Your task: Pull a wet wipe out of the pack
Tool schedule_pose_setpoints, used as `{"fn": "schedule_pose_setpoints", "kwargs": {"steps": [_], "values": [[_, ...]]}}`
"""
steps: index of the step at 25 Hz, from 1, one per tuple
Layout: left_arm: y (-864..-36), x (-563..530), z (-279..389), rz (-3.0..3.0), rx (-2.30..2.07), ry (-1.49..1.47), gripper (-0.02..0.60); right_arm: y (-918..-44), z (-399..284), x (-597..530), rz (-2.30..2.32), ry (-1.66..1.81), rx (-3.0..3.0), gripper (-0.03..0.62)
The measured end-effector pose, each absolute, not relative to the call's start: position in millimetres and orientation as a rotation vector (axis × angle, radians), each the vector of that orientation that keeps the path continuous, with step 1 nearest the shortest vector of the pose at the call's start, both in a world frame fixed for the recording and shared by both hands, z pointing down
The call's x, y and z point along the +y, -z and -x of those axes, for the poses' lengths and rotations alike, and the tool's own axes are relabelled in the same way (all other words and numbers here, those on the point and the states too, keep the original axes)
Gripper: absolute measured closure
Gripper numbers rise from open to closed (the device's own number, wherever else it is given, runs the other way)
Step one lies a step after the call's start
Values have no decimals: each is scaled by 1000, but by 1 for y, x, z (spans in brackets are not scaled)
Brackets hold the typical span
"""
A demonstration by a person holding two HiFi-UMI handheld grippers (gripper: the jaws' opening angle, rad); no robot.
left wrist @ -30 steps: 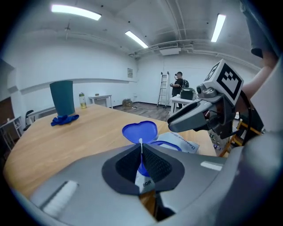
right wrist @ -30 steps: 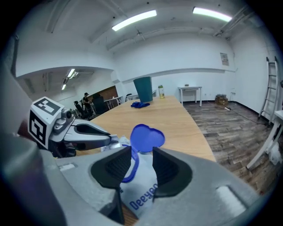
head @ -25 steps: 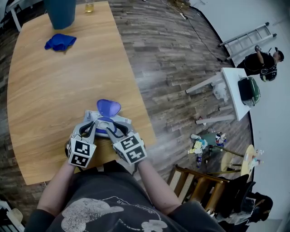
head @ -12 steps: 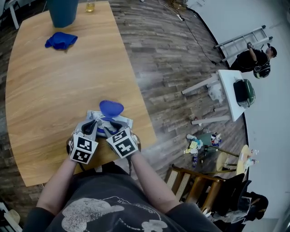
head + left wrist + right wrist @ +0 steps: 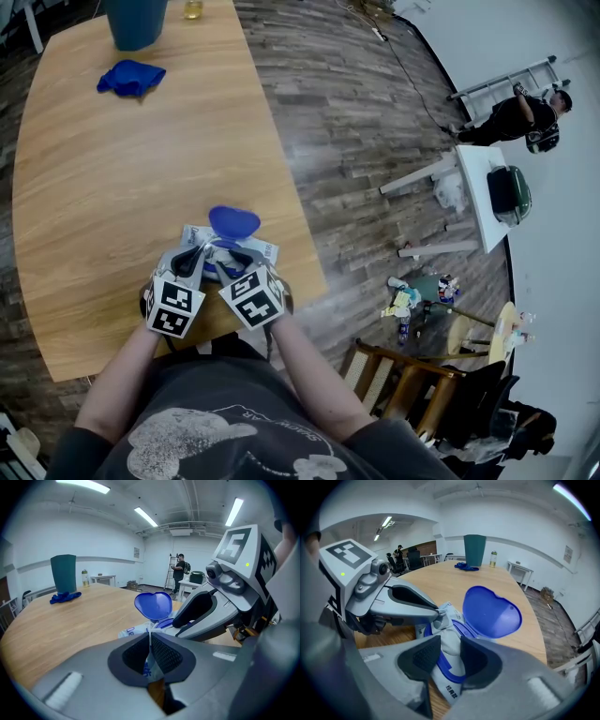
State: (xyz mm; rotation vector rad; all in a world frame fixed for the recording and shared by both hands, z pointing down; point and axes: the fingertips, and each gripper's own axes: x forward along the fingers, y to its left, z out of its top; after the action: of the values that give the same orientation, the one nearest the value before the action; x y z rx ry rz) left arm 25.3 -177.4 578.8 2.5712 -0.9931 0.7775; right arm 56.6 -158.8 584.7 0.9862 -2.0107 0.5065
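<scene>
A white wet wipe pack (image 5: 246, 249) lies near the wooden table's (image 5: 112, 169) front edge, its blue lid (image 5: 233, 223) flipped open. My left gripper (image 5: 194, 262) is shut on the pack's near edge: in the left gripper view a thin strip of the pack's film (image 5: 150, 660) is pinched between the pads. My right gripper (image 5: 231, 266) reaches steeply down over the opening. In the right gripper view a white tuft of wet wipe (image 5: 448, 641) rises from the blue opening and fills the gap of the right gripper (image 5: 450, 656), touching both pads. The lid (image 5: 491, 612) stands just behind.
At the table's far end are a teal bin (image 5: 136, 21), a crumpled blue cloth (image 5: 131, 77) and a small bottle (image 5: 194, 9). Right of the table, on the plank floor, stand a wooden chair (image 5: 412, 384) and a white side table (image 5: 478, 173), with a person (image 5: 525, 117) beyond.
My right gripper has sunk a little and rolled, drawing in beside the left one over the pack's opening. The left gripper and the pack have stayed put.
</scene>
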Motion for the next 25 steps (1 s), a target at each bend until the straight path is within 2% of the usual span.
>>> {"fn": "schedule_pose_setpoints", "kwargs": {"steps": [11,19,25], "values": [[-580,-177,-24,-2552,-997,-773,549,-589,-55,-165,-1056,-621,-2002,489],[-581,-179,-23,-2549,-1011,-765,549,-592,-55,-169,-1054,-599,-1984,572],[-580,-181,-21,-2531,-1014,-781,548,-589,-53,-170,-1065,-600,-1988,586]]}}
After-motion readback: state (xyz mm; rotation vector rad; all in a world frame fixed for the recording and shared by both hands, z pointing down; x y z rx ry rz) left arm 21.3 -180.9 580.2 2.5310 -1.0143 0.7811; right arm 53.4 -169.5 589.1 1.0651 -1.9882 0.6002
